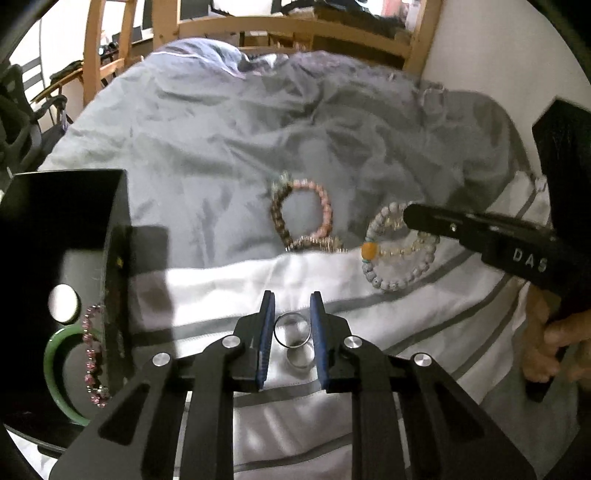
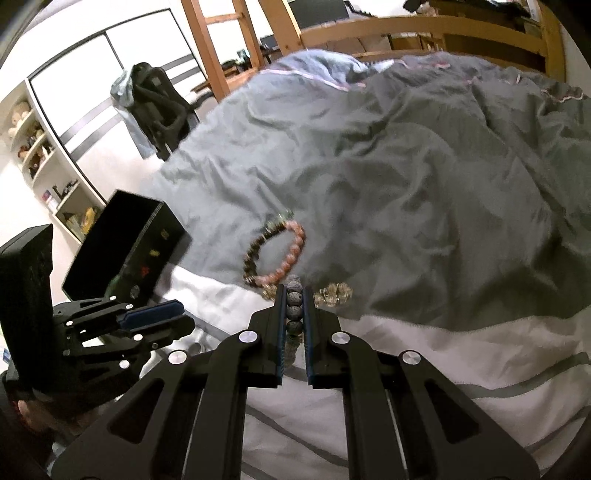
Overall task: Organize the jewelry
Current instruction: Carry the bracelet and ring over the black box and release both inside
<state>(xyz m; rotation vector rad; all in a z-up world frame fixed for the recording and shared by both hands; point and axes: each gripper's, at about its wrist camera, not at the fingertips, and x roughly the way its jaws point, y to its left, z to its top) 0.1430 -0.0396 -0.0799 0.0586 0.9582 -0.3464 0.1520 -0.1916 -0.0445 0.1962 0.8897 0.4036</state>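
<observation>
My left gripper point(image 1: 292, 314) is shut on a silver ring point(image 1: 291, 329), held just above the white sheet; a second ring point(image 1: 300, 357) lies under it. My right gripper point(image 2: 294, 295) is shut on a grey lava-bead bracelet point(image 2: 294, 306); in the left wrist view this bracelet point(image 1: 391, 282) with an orange bead lies on the bed under the right gripper's fingers point(image 1: 417, 216). A pink and brown bead bracelet point(image 1: 325, 206) point(image 2: 291, 254) lies on the grey duvet, with a clear crystal bracelet point(image 2: 332, 294) beside it. A black jewelry box point(image 1: 74, 229) point(image 2: 125, 240) stands at the left, holding a green bangle point(image 1: 51, 365) and a pink bead bracelet point(image 1: 90, 354).
The grey duvet point(image 2: 406, 166) is rumpled over the bed. A wooden bed frame point(image 1: 280, 26) rises behind it. An office chair point(image 2: 155, 99) and white shelves point(image 2: 33, 147) stand beyond the bed's left edge. A wall point(image 1: 491, 44) borders the right side.
</observation>
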